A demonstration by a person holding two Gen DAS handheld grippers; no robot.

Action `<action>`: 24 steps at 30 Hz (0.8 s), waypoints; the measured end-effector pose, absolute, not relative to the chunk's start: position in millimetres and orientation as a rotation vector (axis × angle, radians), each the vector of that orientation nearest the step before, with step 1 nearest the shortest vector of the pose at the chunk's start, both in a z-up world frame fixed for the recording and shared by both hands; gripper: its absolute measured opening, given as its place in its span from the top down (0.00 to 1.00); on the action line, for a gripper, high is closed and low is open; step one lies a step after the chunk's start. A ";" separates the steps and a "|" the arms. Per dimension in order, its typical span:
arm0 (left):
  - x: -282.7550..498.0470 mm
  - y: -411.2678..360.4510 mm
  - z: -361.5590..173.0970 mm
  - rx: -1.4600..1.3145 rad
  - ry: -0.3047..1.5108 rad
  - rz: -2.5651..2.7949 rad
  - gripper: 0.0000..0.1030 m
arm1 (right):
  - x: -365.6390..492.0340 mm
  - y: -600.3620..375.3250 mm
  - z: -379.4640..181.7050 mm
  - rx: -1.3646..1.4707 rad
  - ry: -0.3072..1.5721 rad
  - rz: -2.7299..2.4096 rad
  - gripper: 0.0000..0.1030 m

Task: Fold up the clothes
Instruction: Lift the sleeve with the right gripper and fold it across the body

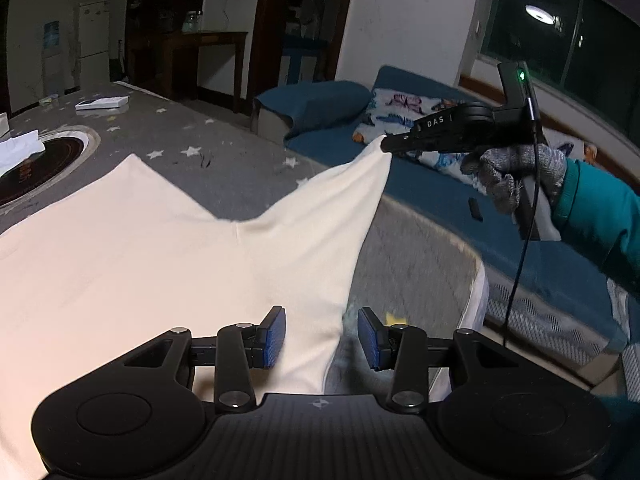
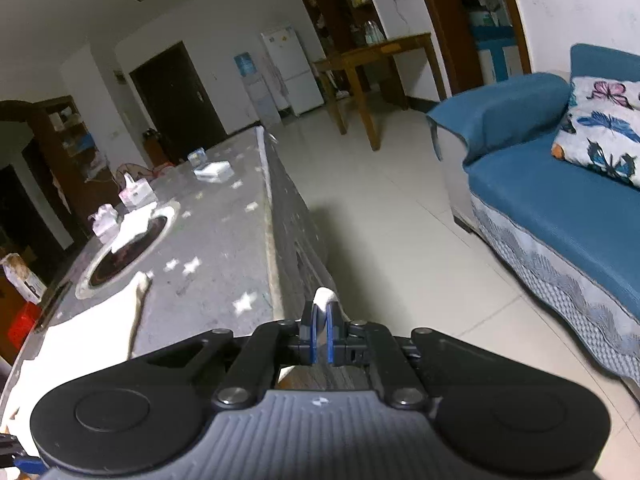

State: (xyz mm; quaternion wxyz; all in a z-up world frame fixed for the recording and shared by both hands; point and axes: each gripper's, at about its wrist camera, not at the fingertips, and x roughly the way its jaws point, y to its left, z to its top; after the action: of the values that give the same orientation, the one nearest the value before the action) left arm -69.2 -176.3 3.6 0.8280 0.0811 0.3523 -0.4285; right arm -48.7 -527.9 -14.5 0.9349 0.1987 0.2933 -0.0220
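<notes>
A cream garment (image 1: 160,248) lies spread on the grey star-patterned table (image 1: 224,160). My left gripper (image 1: 322,338) is open, its blue pads on either side of the garment's near right edge. My right gripper (image 1: 390,146) is shut on a corner of the garment and lifts it up off the table to the right, pulling the cloth taut. In the right wrist view the right gripper (image 2: 320,330) pinches a small fold of the cream cloth (image 2: 324,300) between its blue pads; the rest of the garment (image 2: 92,332) lies at lower left.
A round inset burner (image 1: 36,168) with white cloth on it sits at the table's left. A white box (image 1: 102,103) lies at the far end. A blue sofa (image 1: 440,184) with a butterfly pillow (image 1: 404,116) stands to the right, across tiled floor (image 2: 400,240).
</notes>
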 end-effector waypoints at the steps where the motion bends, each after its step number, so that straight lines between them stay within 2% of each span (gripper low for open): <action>1: -68.5 -177.8 2.8 0.167 0.751 -0.910 0.58 | -47.5 -526.0 -9.2 0.409 0.596 -0.032 0.96; 7: -69.6 -167.4 4.3 0.143 0.752 -0.884 0.55 | -42.1 -500.1 31.3 0.388 0.545 0.097 0.96; 15: -72.3 -95.6 18.8 0.043 0.704 -0.679 0.53 | -32.1 -407.6 77.7 0.279 0.509 0.403 0.96; 24: -89.3 -15.5 21.9 -0.096 0.667 -0.450 0.51 | -25.4 -278.5 68.8 0.185 0.613 0.725 0.96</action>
State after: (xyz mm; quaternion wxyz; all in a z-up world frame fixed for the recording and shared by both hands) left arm -89.3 -15.5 21.9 0.9190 -0.0467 0.3244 -0.2191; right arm -25.4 -278.5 68.8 0.8852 0.0890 0.2949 0.3488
